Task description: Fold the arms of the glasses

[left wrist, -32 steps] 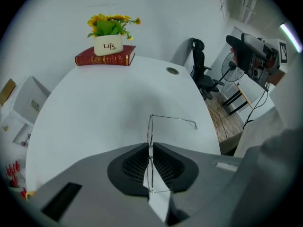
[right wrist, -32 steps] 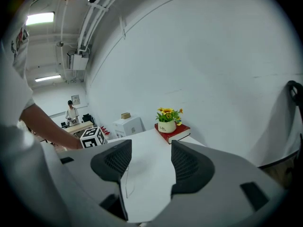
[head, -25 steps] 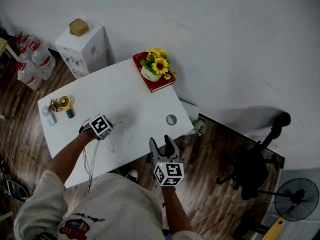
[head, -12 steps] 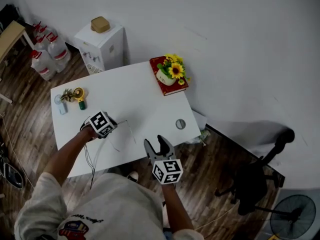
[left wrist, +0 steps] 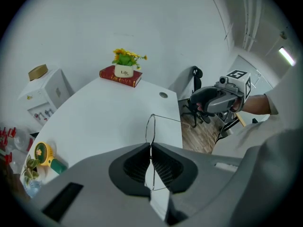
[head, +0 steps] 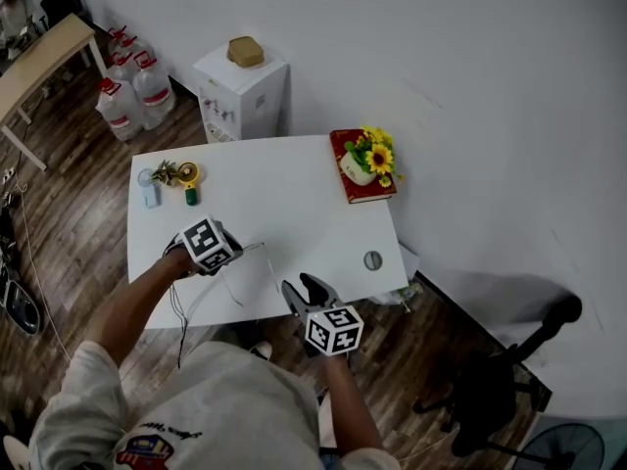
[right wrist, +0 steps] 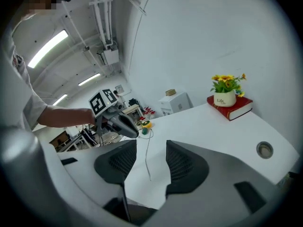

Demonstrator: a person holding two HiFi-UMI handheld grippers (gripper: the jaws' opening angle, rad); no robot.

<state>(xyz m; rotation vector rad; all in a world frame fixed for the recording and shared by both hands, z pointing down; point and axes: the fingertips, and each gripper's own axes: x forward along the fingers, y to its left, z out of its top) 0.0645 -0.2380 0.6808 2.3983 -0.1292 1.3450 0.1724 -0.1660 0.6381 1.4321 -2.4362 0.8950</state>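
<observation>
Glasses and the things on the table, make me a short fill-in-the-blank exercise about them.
1. The glasses are pinched in the ___ tongs.
2. The flower pot stands on a ___ book.
3. The small hand fan on the table is ___ with a green handle.

Missing words: left; red; yellow.
</observation>
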